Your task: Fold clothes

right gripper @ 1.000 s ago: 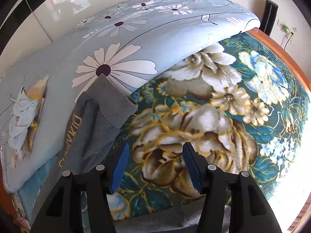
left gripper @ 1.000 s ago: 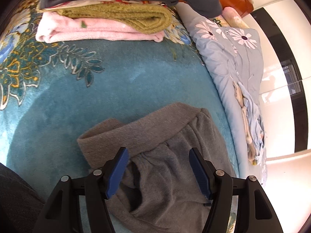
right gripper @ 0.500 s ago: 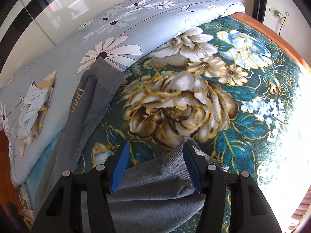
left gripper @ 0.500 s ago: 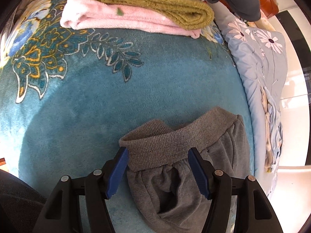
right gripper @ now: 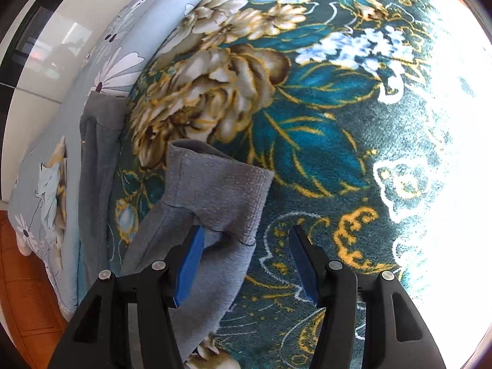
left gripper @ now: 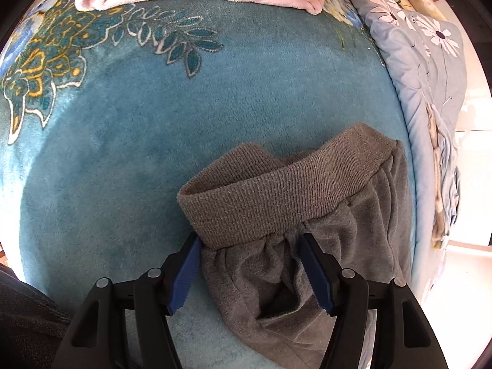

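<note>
Since a second ago the left gripper (left gripper: 250, 269) has sunk over the grey trousers (left gripper: 295, 246) near the blanket's (left gripper: 123, 153) quilt-side edge, its open jaws now straddling the gathers under the ribbed waistband (left gripper: 276, 190), pads apparently not pressing. The right gripper (right gripper: 246, 258) has swung across the floral blanket to a ribbed leg cuff (right gripper: 221, 190), jaws open beside it. The gold lettering seen earlier on the trousers is no longer readable.
</note>
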Action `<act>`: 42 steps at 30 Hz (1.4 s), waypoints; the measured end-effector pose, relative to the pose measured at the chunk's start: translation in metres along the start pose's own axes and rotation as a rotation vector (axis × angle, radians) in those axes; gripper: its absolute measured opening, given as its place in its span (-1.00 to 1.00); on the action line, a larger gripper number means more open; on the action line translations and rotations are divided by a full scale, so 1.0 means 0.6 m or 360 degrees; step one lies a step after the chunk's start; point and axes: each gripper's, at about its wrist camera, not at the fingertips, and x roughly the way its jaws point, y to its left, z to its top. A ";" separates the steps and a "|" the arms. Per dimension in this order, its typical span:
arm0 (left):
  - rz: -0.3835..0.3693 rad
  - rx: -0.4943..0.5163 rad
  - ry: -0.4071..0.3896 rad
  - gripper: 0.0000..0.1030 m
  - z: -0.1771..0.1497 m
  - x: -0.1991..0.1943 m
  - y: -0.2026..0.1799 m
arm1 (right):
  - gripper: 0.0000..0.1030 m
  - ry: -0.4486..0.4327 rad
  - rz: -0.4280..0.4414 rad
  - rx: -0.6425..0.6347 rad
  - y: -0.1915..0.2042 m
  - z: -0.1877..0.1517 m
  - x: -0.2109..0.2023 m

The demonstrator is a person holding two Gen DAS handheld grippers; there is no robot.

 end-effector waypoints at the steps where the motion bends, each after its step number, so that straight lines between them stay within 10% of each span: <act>1: -0.0003 -0.0003 0.0007 0.30 0.000 0.001 0.001 | 0.14 0.0030 0.0000 0.0010 -0.007 -0.004 0.007; 6: -0.0015 -0.0014 0.0009 0.29 0.000 0.002 0.002 | 0.13 0.0041 0.0025 0.0022 -0.005 -0.012 0.021; 10: -0.0023 -0.0021 0.0003 0.21 0.001 0.001 0.003 | -0.63 0.0054 0.0104 0.0050 0.011 -0.010 0.027; 13: -0.0038 -0.0014 -0.0008 -0.11 0.001 -0.001 0.002 | -0.77 0.0060 0.0188 0.0053 0.036 -0.014 0.032; 19: -0.0145 0.0029 -0.0085 -0.64 0.000 -0.018 -0.003 | -0.82 0.0035 0.0331 -0.0131 0.127 -0.021 0.001; 34: -0.0670 -0.0032 -0.0378 -0.73 -0.005 -0.082 0.003 | -0.85 -0.0157 0.0337 -0.0131 0.134 0.012 -0.044; 42: -0.0701 -0.0017 -0.0339 -0.73 0.000 -0.083 0.002 | -0.85 -0.0222 0.0429 -0.0166 0.161 0.041 -0.061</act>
